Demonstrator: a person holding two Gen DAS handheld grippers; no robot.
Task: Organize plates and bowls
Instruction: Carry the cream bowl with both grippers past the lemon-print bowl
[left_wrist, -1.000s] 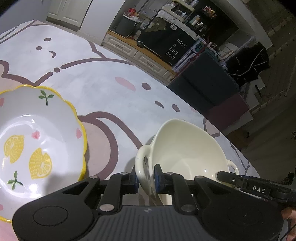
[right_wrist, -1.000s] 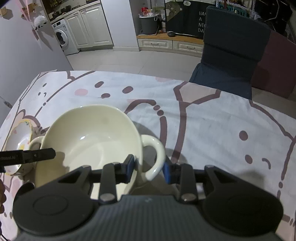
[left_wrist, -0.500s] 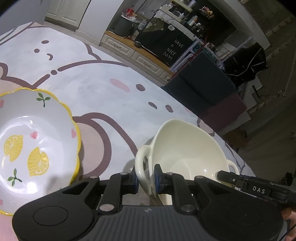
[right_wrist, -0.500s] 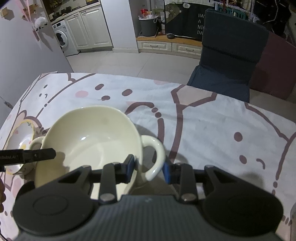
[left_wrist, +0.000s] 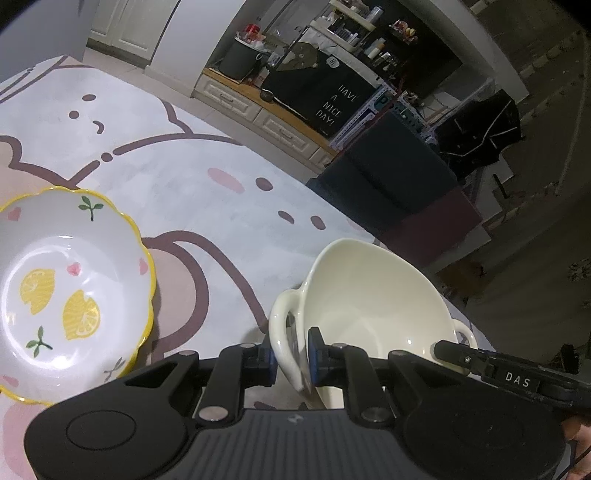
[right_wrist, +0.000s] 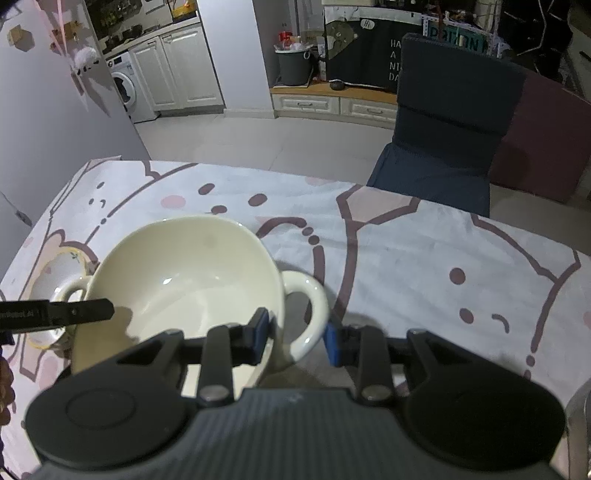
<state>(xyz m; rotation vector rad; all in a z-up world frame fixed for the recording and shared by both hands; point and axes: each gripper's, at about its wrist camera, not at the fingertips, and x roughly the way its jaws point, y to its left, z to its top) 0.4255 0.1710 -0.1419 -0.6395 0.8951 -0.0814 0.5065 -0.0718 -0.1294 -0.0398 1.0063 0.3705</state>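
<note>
Left wrist view: left gripper (left_wrist: 290, 360) clamps one handle of the cream two-handled bowl (left_wrist: 373, 295), beside a lemon-patterned bowl (left_wrist: 70, 291) on the tablecloth (left_wrist: 207, 206).

Right wrist view: right gripper (right_wrist: 297, 334) grips the opposite handle.

Dim indoor light, night-like. Table covered by a white cloth (right_wrist: 424, 258) with pink and brown cartoon print. Pale tiled floor (right_wrist: 258, 144) beyond. Dark blue padded chair (right_wrist: 447, 140) against the table's far edge, a maroon seat (right_wrist: 546, 147) just beside it. White cabinets (right_wrist: 173, 70) along the far wall, a washing machine (right_wrist: 123, 88) next to them. Low drawer unit with wooden top (right_wrist: 332, 101); a dark bin (right_wrist: 293, 64) stands on it. Black banner (left_wrist: 328, 92) reading "HAVE A NICE DAY!". Cluttered shelves (left_wrist: 354, 26) above.
</note>
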